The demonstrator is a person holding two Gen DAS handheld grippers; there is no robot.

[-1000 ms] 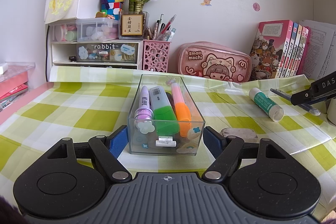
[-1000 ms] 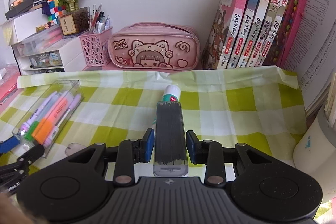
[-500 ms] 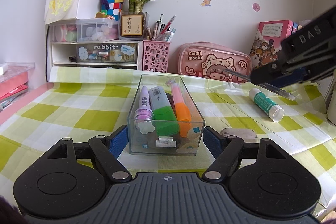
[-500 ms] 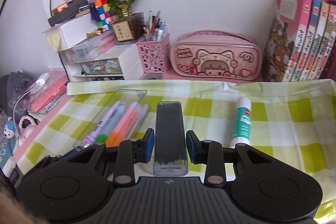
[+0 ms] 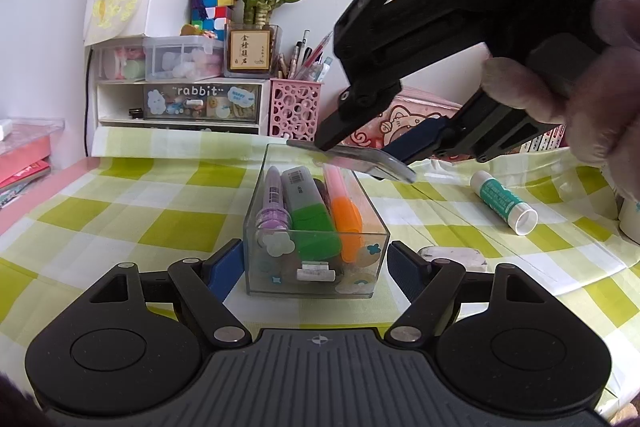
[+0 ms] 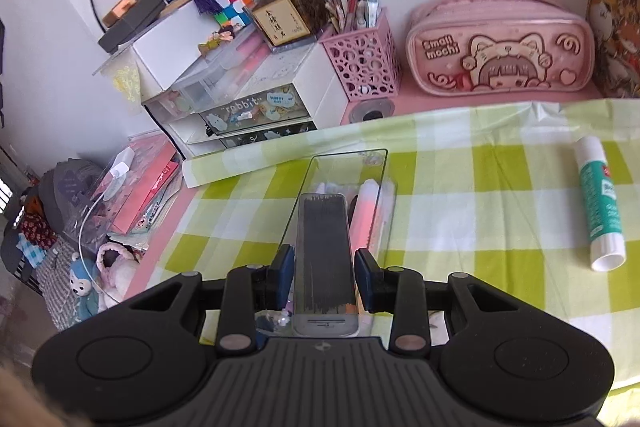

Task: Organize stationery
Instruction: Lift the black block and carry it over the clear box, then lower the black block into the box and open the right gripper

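Desk: green-and-white checked cloth [image 5: 120,211] over a pink top, white wall behind.
Left wrist view, clear box [image 5: 316,227]: stands on the cloth between the blue pads of the left gripper [image 5: 316,265]; pads spread on either side of its near end, contact not discernible.
Box contents: purple marker [image 5: 274,203], green highlighter [image 5: 310,215], orange highlighter [image 5: 346,211], lying lengthwise.
Right gripper [image 5: 360,157]: reaches in from upper right, above the far end of the box, pinching a flat clear refill case [image 5: 352,158].
Glue stick [image 5: 502,201]: lies on the cloth right of the box, well apart.
Eraser [image 5: 452,254]: on the cloth just beside the right pad.
Far edge: pink pen cup [image 5: 295,107], drawer unit [image 5: 180,103], pink pencil pouch [image 5: 400,123].

Right wrist view, right gripper [image 6: 325,277]: jaws pressed onto the refill case [image 6: 325,251], which points forward along the fingers.
Clear box [image 6: 344,195]: directly under and beyond the case; a pink marker [image 6: 366,215] shows inside.
Glue stick [image 6: 600,203]: right, on the cloth, lying flat.
Far: pencil pouch [image 6: 500,43], pen cup [image 6: 362,63], drawer unit [image 6: 256,111].
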